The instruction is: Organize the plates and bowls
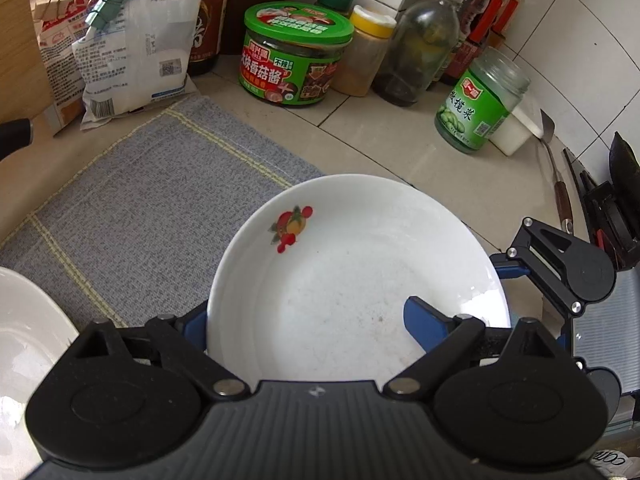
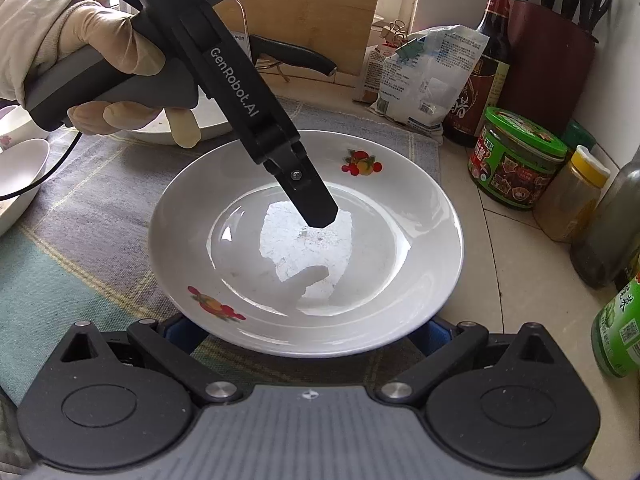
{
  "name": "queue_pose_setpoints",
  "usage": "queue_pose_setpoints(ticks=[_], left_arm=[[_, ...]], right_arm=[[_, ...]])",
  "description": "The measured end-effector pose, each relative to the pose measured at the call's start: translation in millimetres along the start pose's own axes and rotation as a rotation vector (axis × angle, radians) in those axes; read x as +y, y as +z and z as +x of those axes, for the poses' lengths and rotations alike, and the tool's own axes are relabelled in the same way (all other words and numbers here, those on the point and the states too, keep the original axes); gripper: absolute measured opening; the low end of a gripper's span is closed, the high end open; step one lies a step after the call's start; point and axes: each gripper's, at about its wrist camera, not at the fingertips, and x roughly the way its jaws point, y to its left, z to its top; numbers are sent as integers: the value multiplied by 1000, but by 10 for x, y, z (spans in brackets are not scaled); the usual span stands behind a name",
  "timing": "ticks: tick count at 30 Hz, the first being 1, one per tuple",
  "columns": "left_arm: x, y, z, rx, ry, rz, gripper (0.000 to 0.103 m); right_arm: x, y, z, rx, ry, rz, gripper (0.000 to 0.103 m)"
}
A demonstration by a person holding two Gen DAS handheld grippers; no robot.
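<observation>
Left gripper (image 2: 316, 216) pinches the plate (image 2: 400, 208) rim over the grey mat (image 1: 140, 200); right gripper's (image 1: 560, 272) state can't be told, jars (image 1: 294, 56) far right

1. Counter (image 1: 400, 136): pale tiles, thin grout lines.
2. Wall (image 1: 580, 40), far right: white glossy tiles.
3. Grey cloth (image 1: 152, 208) with yellow stripes lies on the counter, near left.
4. Wooden board (image 2: 320, 12) stands upright at the far edge.
5. Far side crowded: jars (image 1: 296, 56), bottles (image 1: 424, 44), clipped bags (image 1: 132, 48).
6. Knife block (image 2: 548, 52), dark red, far right.
7. Daylight, soft, from far left.
</observation>
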Motion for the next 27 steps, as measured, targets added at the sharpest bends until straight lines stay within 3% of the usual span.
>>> queue_pose_setpoints(ticks=[15,22,27], left_arm=[[-26,-61,27,-16,43,36,95],[-276,-279,-413,-159,183,123,96],[-529,-537,-878,-272,273,127,100]], right_arm=[[-19,-12,39,15,-18,32,103],[43,-103,-213,8,-68,139,103],[118,-109,-410,-31,-102,236,103]])
